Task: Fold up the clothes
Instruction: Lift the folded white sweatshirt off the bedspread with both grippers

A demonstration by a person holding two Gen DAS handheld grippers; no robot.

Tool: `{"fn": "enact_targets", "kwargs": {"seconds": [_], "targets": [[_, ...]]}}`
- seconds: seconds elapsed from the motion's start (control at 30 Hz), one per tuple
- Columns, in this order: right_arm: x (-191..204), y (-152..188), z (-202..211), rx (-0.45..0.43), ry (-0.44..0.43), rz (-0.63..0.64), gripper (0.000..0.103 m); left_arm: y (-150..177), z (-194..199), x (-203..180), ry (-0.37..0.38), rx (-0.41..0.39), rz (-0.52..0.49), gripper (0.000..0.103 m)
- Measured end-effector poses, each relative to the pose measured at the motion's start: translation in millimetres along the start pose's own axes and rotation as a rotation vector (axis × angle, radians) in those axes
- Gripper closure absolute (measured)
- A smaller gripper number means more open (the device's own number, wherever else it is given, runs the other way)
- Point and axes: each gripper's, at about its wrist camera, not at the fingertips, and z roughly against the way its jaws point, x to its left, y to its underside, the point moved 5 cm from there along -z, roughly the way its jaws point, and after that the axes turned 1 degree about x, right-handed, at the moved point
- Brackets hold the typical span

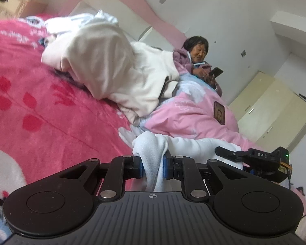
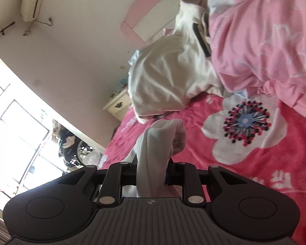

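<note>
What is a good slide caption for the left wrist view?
Left gripper shut on white garment above a pink bedspread.

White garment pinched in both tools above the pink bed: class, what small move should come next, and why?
Probably draw the two tools apart to stretch the white garment flat. The left tool and right tool each clamp a bunched wad of it, so no edge is yet straight enough to fold on the blanket.

The right gripper (image 2: 152, 171) had its jaws clamped on a bunched white garment (image 2: 159, 143) above the red floral blanket (image 2: 244, 163), with a cream garment (image 2: 165, 77) heaped beside a pink quilt (image 2: 265, 40).
</note>
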Motion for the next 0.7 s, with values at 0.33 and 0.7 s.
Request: {"fn": "enact_targets", "kwargs": {"seconds": [0.33, 0.7], "targets": [[49.3, -11.8, 8.0, -0.074, -0.036, 0.031, 0.079, -36.5, 34.4, -21.7, 0.007, -0.1, -0.016, 0.088], [217.8, -81.8, -96.1, -0.095, -0.252, 0.212, 0.08, -165.5, 142.5, -17.2, -0.163, -0.425, -0.14, 0.089]]}}
